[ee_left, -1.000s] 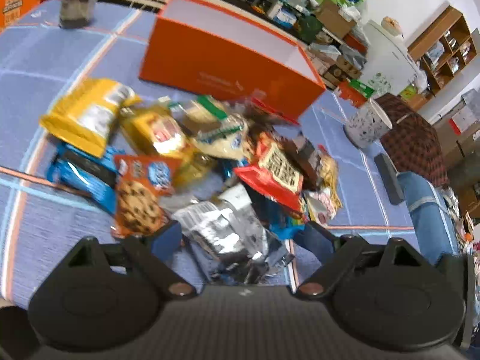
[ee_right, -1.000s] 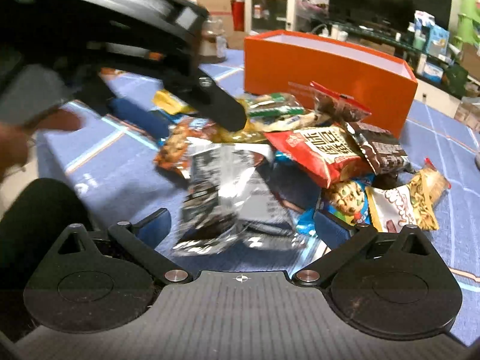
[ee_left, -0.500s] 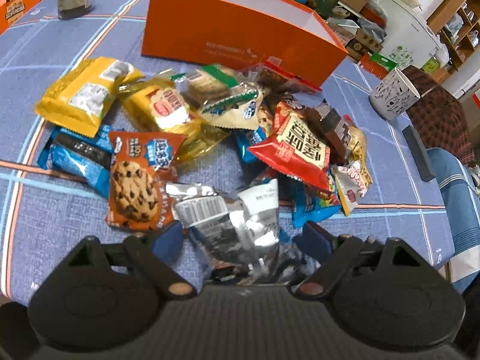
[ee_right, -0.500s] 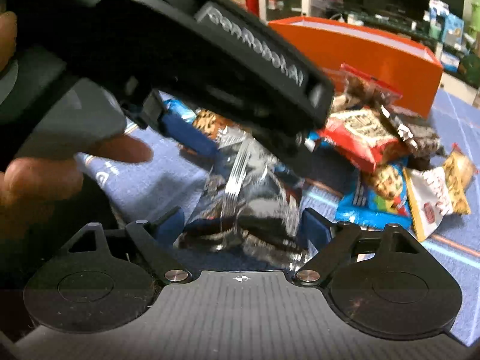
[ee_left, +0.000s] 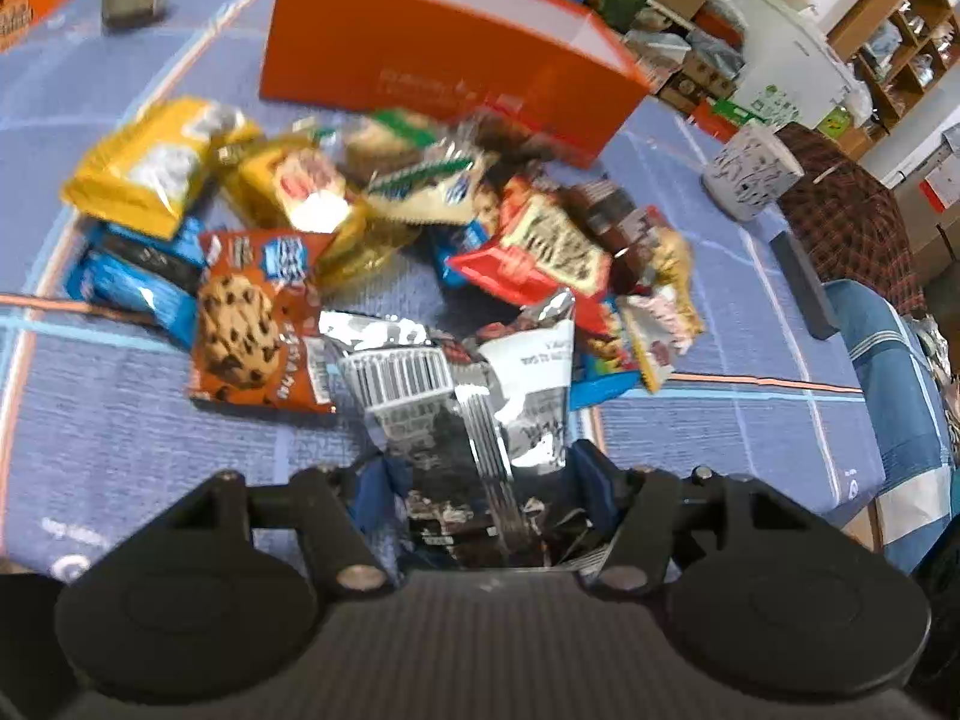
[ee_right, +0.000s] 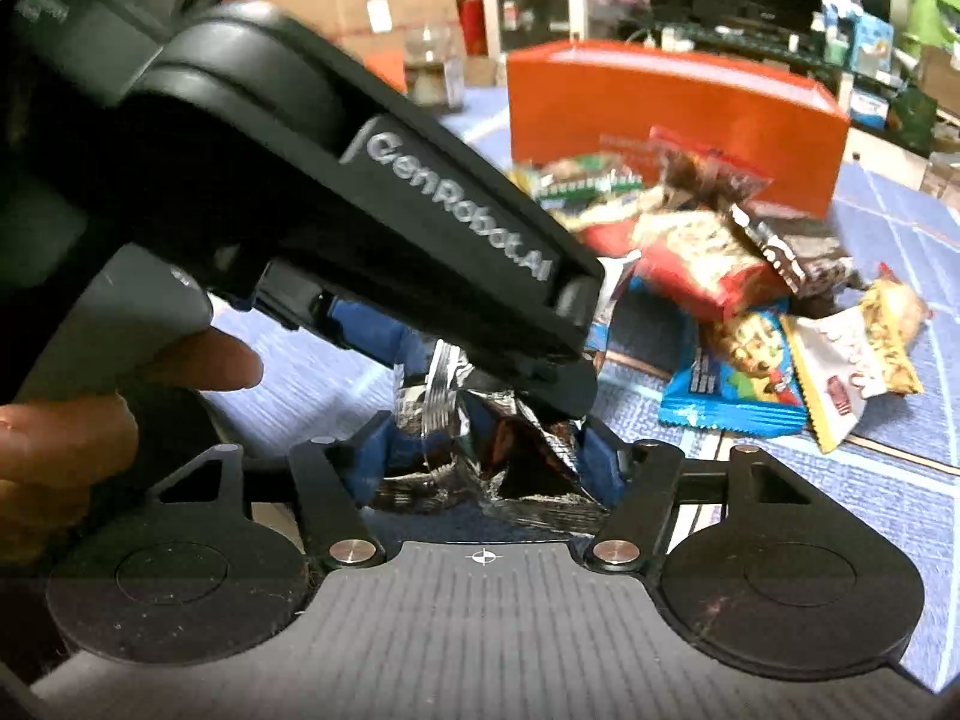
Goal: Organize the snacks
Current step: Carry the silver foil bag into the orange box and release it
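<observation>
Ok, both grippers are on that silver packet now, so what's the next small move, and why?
Probably finish closing, then lift it clear. The jaws of the left gripper and the right gripper are closing with the silver packet between them, and the orange box stands open behind the pile.

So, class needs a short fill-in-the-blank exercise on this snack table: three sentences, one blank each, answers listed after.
1. Both grippers are closing on the same crinkled ____ packet.
2. Behind the snack pile stands an open box coloured ____.
3. The bag left of that packet pictures a chocolate-chip ____.

Missing words: silver; orange; cookie
</observation>
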A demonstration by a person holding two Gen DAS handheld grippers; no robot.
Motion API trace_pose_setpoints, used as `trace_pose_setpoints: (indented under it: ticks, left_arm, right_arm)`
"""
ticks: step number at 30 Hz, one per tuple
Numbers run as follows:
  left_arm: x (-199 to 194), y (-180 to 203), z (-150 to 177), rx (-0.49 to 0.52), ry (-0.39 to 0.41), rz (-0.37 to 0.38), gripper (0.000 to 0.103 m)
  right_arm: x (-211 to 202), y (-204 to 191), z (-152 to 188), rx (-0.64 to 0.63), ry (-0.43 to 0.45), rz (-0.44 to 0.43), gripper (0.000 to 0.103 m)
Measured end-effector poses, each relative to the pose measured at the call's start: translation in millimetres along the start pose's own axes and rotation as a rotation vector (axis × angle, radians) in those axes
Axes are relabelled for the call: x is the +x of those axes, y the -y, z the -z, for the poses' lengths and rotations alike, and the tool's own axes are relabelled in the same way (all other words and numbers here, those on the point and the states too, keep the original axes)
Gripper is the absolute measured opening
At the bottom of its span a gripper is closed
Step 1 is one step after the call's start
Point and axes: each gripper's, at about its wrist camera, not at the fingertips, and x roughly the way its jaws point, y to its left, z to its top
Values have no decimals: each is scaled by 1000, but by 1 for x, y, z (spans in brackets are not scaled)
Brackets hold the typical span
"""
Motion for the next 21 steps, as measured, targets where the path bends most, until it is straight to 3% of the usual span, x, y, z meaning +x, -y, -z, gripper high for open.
trace_pose_setpoints:
  ticks: [6,14,21]
  left_arm:
    - [-22,21,-32,42,66,11,61]
    - [-18,43,-156,89,172,45,61]
    - [20,53,-246,117,224,16,61]
  right_arm:
    - [-21,5,-26,-11,77,22,54]
    - [1,61,-137,-68,158,74,54]
    - [46,117,-219,-76,179,82,54]
